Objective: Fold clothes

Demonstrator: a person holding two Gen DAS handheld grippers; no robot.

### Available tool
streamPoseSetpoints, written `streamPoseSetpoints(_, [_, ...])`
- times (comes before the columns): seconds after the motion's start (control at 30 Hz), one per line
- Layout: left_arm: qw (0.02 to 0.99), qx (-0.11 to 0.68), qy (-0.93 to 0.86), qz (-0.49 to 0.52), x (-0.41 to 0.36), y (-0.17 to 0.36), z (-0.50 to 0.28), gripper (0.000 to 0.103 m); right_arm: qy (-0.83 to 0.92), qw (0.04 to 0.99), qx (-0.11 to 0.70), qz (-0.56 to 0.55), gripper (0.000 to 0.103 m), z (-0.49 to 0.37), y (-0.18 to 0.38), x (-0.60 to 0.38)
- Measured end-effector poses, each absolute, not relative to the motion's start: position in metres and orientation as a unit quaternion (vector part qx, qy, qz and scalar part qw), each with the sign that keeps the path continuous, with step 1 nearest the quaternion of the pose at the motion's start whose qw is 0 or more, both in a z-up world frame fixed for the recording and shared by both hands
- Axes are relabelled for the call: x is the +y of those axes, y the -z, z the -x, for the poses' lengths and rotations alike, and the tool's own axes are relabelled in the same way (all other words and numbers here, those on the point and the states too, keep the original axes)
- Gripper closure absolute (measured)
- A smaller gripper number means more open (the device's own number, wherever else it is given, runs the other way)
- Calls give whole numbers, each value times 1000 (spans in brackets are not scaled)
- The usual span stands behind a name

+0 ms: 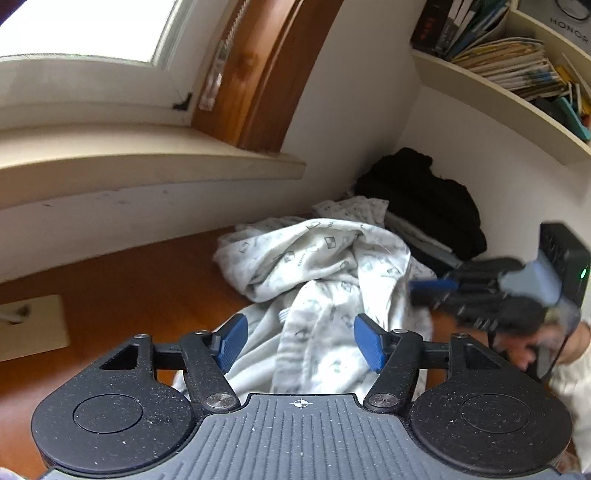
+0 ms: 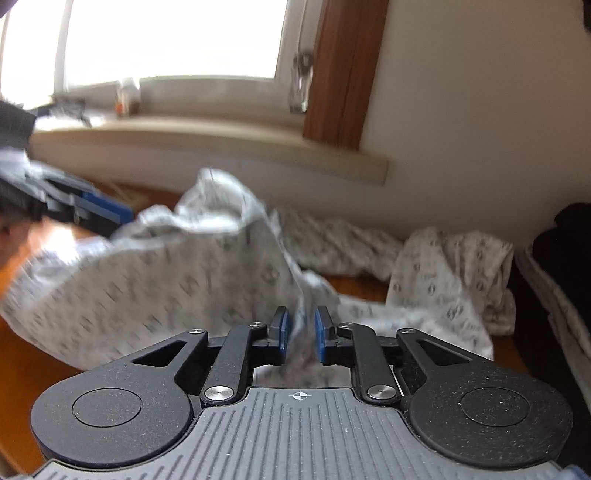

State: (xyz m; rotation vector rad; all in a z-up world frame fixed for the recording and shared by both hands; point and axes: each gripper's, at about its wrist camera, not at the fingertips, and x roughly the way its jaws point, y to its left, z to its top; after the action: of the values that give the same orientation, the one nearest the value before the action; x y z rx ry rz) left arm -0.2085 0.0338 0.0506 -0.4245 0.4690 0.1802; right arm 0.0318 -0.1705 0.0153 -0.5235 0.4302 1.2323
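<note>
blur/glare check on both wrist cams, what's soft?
Left wrist: window blown out white; printed garment fairly sharp, right hand-held gripper at the right edge motion-smeared; fisheye bends the sill and shelf. Right wrist: window overexposed, garment streaked with motion blur, left hand-held gripper soft; only its own body is crisp.

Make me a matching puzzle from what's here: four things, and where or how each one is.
Things:
1 left tool
2 right tool
3 black clothes
4 books

States:
a on the shelf
b cloth between its pads
c open wide
d piled in the corner

Pairs: 1-c, 2-b, 3-d, 4-a
</note>
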Motion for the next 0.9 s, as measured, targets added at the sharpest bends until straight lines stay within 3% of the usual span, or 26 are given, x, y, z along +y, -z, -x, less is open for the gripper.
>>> streamPoseSetpoints(0.07, [945,232,-81,217,35,-47,200,38,-562,761,209,248,86,-34,-1,-167])
streamPoseSetpoints(0.1, [945,231,-77,221,35,-45,198,45,-562,760,213,248,86,-35,4,-166])
streamPoseSetpoints(0.13, [945,230,-72,221,34,-44,197,54,-562,759,216,247,86,-36,9,-166])
streamPoseSetpoints(0.2, [948,222,-75,216,32,-46,199,93,-565,760,215,239,85,-37,10,-168])
streamPoseSetpoints(0.23, [950,215,-80,211,31,-48,202,96,-565,760,215,236,85,-38,9,-170])
streamPoseSetpoints(0.67, [958,45,-204,197,39,-128,363,102,-580,772,192,175,83,-43,-13,-167])
streamPoseSetpoints(0.9, [952,93,-207,204,49,-120,390,102,-588,770,178,173,81,-30,-14,-143])
